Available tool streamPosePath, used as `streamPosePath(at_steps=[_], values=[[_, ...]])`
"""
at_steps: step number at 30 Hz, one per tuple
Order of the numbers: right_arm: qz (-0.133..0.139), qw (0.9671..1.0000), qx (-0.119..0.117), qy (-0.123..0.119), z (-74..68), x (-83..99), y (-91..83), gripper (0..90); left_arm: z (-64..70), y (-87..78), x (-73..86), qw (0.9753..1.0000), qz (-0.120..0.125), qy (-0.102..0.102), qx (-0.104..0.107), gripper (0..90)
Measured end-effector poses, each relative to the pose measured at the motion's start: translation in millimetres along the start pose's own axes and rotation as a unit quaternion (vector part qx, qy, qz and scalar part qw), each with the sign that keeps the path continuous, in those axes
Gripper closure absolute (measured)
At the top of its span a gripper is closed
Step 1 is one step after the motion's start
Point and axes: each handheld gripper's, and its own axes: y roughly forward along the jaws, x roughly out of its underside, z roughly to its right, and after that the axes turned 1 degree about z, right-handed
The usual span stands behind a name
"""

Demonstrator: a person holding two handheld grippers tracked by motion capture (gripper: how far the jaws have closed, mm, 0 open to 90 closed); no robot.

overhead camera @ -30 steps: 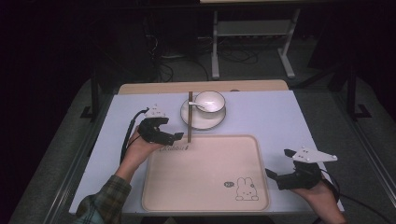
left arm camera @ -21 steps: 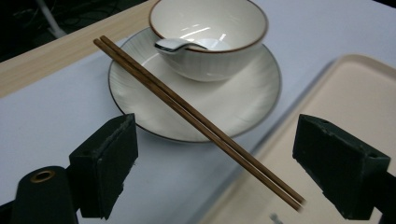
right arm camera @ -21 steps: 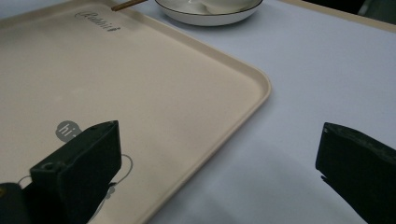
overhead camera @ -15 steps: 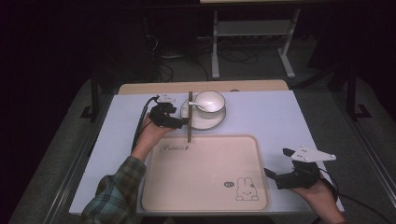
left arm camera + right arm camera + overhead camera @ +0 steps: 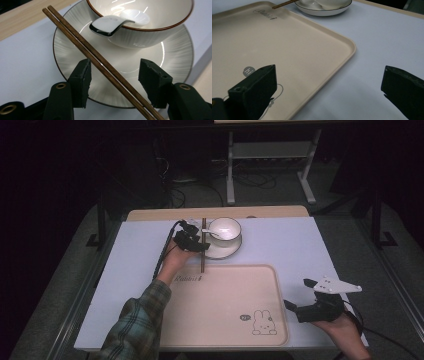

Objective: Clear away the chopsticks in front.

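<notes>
A white bowl with a white spoon in it stands on a white plate at the table's far middle. A pair of brown chopsticks lies across the plate's left rim, pointing toward the tray. My left gripper hovers over the chopsticks, open, one jaw on each side of them. My right gripper is open near the front right, beside the right edge of the beige tray.
The beige tray with a rabbit drawing lies at the front middle of the pale table. A wooden strip runs along the table's far edge. A white rack stands on the floor behind the table.
My left gripper has moved away from the tray toward the plate and now straddles the chopsticks. The right gripper has stayed nearly still.
</notes>
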Motion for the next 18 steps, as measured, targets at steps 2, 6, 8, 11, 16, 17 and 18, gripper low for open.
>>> streamPosePath(at_steps=[2, 6, 8, 11, 16, 17, 18], values=[[0.0, 1.0, 0.0, 0.001, 0.2, 0.0, 0.0, 0.0, 0.8, 3.8, -1.0, 0.9999, -0.009, 0.003, -0.008, 43.9], [0.004, 1.0, 0.0, 0.005, 0.7, -0.4, -0.6, 0.0, 1.3, 11.3, -1.1, 0.9997, -0.02, 0.006, -0.015, 49.7], [0.005, 1.0, -0.001, 0.005, 1.0, -0.4, -0.8, 0.0, 0.9, 14.0, -0.8, 0.9996, -0.019, 0.004, -0.018, 50.1], [0.006, 1.0, 0.0, 0.005, 1.7, -0.5, -1.5, 0.0, -0.9, 17.8, -1.7, 0.9996, -0.018, 0.002, -0.022, 53.7], [0.007, 1.0, -0.001, 0.005, 1.8, -0.2, -1.8, 0.0, -5.4, 20.8, -5.6, 0.9994, -0.016, -0.002, -0.03, 60.0], [0.007, 1.0, -0.001, 0.006, 1.9, -0.1, -1.9, 0.0, -6.5, 21.3, -6.6, 0.9994, -0.016, -0.004, -0.031, 60.9], [0.007, 1.0, -0.001, 0.006, 2.0, 0.0, -1.9, 0.0, -7.9, 21.6, -7.9, 0.9994, -0.016, -0.005, -0.03, 61.5]])
